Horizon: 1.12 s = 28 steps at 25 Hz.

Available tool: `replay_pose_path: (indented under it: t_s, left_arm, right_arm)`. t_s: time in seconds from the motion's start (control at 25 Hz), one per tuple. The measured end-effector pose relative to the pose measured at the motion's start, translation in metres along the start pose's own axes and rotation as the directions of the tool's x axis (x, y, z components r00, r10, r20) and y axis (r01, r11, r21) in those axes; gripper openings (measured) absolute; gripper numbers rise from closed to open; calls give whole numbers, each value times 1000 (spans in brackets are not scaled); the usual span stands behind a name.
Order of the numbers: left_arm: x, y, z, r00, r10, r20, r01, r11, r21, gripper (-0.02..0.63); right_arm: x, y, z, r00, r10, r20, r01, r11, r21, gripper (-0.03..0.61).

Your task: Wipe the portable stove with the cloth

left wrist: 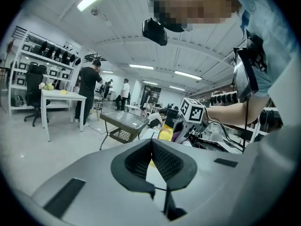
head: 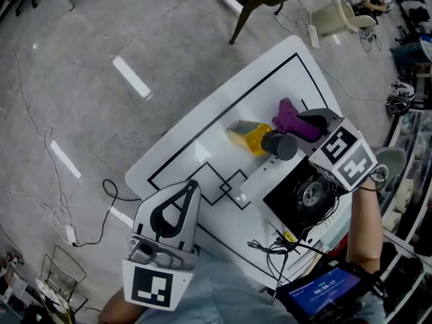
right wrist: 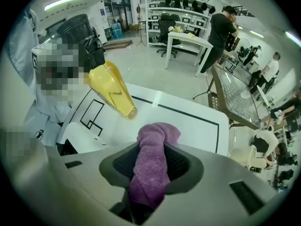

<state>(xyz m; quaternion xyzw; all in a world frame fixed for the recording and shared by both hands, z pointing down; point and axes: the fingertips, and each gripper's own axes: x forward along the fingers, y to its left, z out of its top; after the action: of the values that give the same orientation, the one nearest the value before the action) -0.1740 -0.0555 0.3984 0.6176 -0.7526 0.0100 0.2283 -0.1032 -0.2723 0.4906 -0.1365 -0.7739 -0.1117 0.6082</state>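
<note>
With our right gripper (right wrist: 151, 150) grasping the cloth (right wrist: 149, 171) beside the portable stove (head: 290, 193) and our left gripper (left wrist: 152, 144) clenched empty, we should press the cloth flat on the stove.

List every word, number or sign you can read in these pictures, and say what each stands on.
Nothing can be quoted with certainty.
Blue screen: white digits like a timer, too blurred to read.
Left gripper's cube and right gripper's cube: black-and-white square markers, no letters.
Yellow bottle: no label legible.
</note>
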Motion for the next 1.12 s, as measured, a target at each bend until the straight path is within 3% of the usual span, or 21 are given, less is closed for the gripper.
replay_pose_path:
  t_s: [1.12]
  left_arm:
    - [-34,-16,-5,998,44,47,-43,999,-19,18]
  right_arm:
    - [1,68,22,996,78,53,-75,996,-52,156]
